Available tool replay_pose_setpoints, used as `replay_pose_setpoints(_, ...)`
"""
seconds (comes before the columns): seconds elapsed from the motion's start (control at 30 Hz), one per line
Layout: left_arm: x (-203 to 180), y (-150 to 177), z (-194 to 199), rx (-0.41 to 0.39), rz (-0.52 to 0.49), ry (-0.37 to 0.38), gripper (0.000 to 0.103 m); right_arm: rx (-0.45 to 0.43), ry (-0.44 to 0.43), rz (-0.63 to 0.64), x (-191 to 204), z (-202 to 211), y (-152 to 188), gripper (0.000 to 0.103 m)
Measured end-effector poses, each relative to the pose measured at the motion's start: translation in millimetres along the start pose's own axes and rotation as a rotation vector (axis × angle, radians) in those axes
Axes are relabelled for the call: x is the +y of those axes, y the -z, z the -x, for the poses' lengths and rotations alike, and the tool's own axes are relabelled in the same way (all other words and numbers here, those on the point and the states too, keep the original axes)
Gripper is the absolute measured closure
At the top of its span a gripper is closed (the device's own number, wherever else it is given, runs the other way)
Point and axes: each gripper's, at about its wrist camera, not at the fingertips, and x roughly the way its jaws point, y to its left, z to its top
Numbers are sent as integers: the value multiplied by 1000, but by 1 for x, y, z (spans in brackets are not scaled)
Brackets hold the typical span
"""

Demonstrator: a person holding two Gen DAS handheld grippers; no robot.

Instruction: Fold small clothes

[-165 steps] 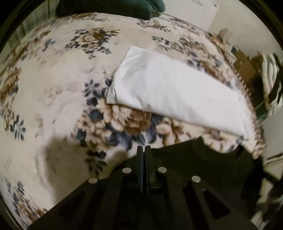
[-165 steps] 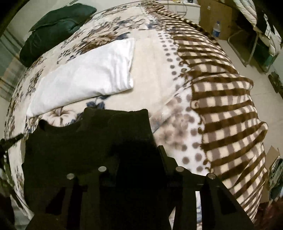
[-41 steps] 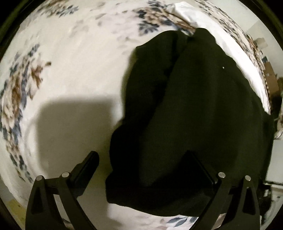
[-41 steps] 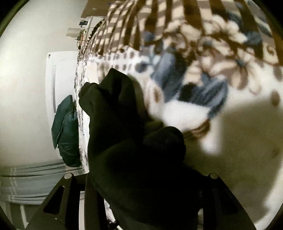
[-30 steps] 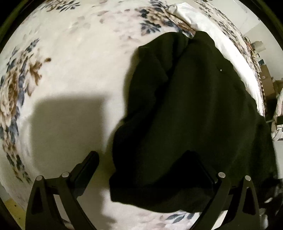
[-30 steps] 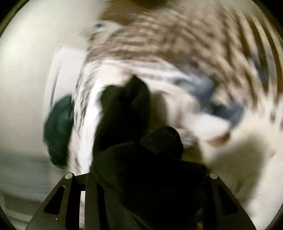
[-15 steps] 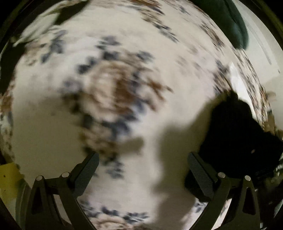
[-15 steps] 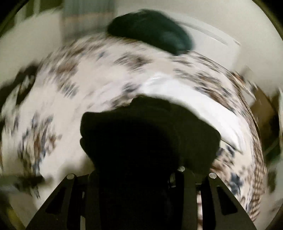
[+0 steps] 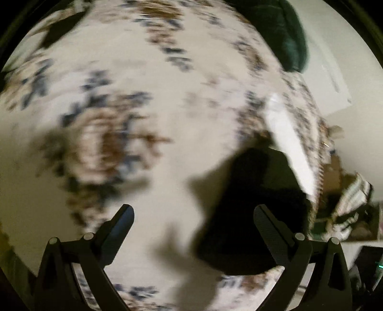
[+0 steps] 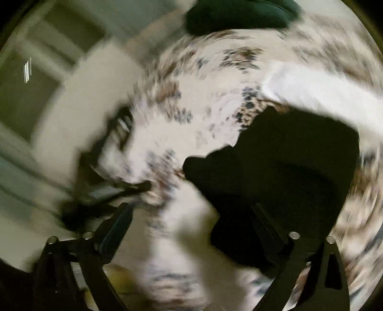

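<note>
A black garment point(image 9: 253, 205) lies in a folded heap on the floral blanket point(image 9: 148, 110); it also shows in the right wrist view point(image 10: 287, 172). My left gripper point(image 9: 194, 215) is open and empty, its right finger at the garment's left edge. My right gripper point(image 10: 191, 215) is open and empty, its right finger over the garment's near side. Both views are blurred by motion.
A folded white cloth point(image 10: 330, 98) lies just beyond the black garment, seen also in the left wrist view point(image 9: 289, 141). A dark green pillow point(image 9: 280, 31) sits at the far end of the bed point(image 10: 239, 14). Striped cloth point(image 9: 354, 203) hangs off to the right.
My right gripper has let go of the black garment and opened. Both grippers have swung away to the left, so the garment now sits at the right of both views.
</note>
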Motion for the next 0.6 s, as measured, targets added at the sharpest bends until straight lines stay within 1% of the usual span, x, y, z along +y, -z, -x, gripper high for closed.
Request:
replay_pose_setpoints(0.03,-12,0,-6,21,-13,27,0,-29,3,-108,-25,15,2,2)
replay_pose_setpoints(0.1,-27,0,-17,56,-16,82,0,-41,24,-274,-69,30,14,2)
replay_pose_setpoints(0.17,-39,-2,-29,90,3,132,0,-33,88,-420,-111,30,36,2)
replay_pose_setpoints(0.2,-43,-3,-31,101,17,148,0,-22,90,-474,-125,25,44,2)
replay_pose_setpoints(0.23,-47,-6,-34,114,40,166,0,-9,78,-561,-141,18,56,2)
replay_pose_setpoints(0.27,-50,-9,-35,120,58,194,0,-12,48,-632,-150,11,65,2)
replay_pose_setpoints(0.3,-54,-12,-37,127,77,222,0,-25,-25,-706,-157,5,75,2)
replay_pose_setpoints(0.33,-58,-14,-39,135,90,230,0,-39,-99,-789,-163,-2,86,2)
replay_pose_setpoints(0.4,-67,-18,-47,162,103,244,0,-60,-201,-905,-166,-16,102,2)
replay_pose_setpoints(0.5,-83,-21,-59,210,85,229,0,-116,-409,-1166,-172,-48,133,2)
replay_pose_setpoints(0.53,-88,-21,-63,221,75,222,0,-131,-462,-1252,-173,-60,144,2)
replay_pose_setpoints(0.6,-96,-21,-71,234,39,186,0,-180,-549,-1382,-172,-81,160,2)
